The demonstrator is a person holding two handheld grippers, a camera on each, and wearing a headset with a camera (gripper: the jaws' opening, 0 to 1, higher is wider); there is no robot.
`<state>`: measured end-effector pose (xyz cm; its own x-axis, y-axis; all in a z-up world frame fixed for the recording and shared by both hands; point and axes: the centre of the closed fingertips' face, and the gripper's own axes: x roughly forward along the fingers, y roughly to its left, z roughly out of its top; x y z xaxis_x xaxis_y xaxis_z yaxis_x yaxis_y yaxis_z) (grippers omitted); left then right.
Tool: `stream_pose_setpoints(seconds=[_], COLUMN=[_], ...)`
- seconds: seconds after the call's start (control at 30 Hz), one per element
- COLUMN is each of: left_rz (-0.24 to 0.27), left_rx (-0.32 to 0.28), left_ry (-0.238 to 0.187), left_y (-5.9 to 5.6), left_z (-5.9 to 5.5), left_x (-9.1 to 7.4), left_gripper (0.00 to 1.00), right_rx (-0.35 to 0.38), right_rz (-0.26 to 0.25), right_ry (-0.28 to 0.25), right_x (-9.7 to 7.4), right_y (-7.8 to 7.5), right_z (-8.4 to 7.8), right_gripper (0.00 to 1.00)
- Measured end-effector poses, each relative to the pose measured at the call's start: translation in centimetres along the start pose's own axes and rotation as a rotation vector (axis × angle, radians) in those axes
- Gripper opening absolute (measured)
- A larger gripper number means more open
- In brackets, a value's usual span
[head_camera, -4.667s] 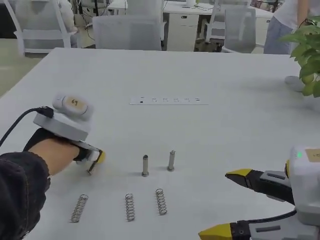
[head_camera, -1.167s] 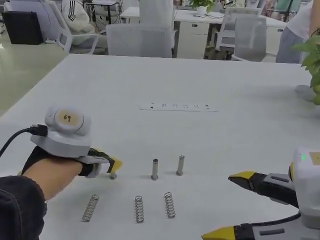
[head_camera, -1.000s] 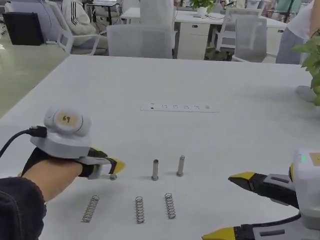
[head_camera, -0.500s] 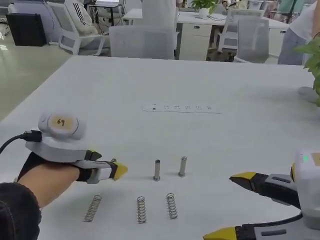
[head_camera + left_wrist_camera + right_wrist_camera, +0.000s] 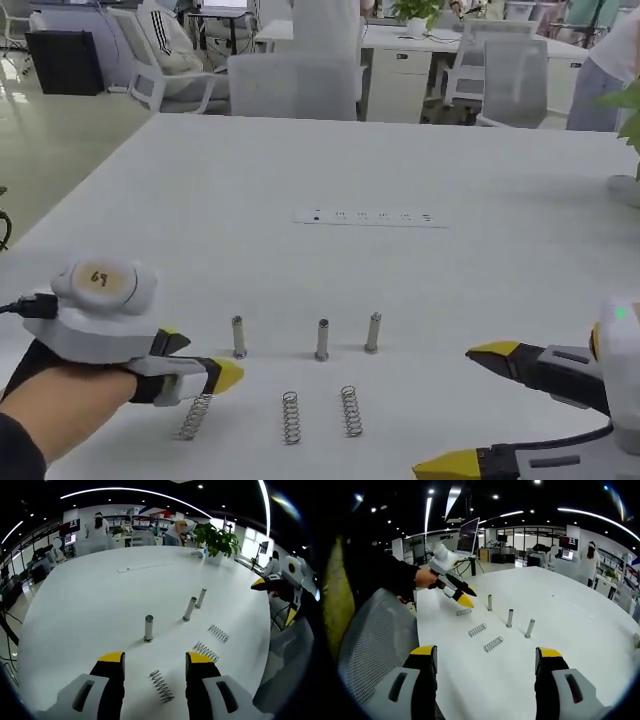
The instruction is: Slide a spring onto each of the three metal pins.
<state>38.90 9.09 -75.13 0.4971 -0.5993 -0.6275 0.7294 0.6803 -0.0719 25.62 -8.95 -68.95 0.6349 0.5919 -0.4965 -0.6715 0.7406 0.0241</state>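
Three metal pins stand upright in a row on the white table (image 5: 450, 170): the left pin (image 5: 238, 337), the middle pin (image 5: 322, 340) and the right pin (image 5: 373, 332), each apart from the next. Nearer the person, three springs lie flat on the table, none on a pin: the left spring (image 5: 195, 416), the middle spring (image 5: 290, 417) and the right spring (image 5: 351, 411).

The left gripper (image 5: 205, 365) sits low at the left, with its yellow tip over the upper end of the left spring and near the left pin, clear of it. In the left gripper view its jaws stand apart and grip nothing. The left spring (image 5: 161, 686) shows between them and the left pin (image 5: 148, 628) stands just beyond. The right gripper (image 5: 465, 408) is at the lower right, jaws spread wide and empty, well apart from pins and springs.

Some seconds ago only two pins stood, and the left gripper held the third tilted against the table, left of them. A second ago that gripper was still at the pin, by then set in line with the others. Now the pin stands free and the left gripper has drawn back toward the person. The springs lie as before, and the right gripper stays open in its place.
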Motion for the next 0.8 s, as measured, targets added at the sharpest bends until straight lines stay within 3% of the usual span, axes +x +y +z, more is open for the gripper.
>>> stream_pose_setpoints(seconds=[0.23, 0.8], left_rz=[-0.002, -0.014], left_rx=[0.013, 0.055], left_ry=[0.062, 0.118], left_y=[-0.3, -0.6], left_z=[-2.8, -4.3], left_x=[-0.6, -0.3], left_gripper=[0.42, 0.3], right_rx=[-0.005, -0.011], right_rz=[0.003, 0.006], right_ry=[-0.003, -0.005], right_x=[0.1, 0.0], right_y=[0.1, 0.2], right_z=[0.2, 0.5], right_gripper=[0.8, 0.79])
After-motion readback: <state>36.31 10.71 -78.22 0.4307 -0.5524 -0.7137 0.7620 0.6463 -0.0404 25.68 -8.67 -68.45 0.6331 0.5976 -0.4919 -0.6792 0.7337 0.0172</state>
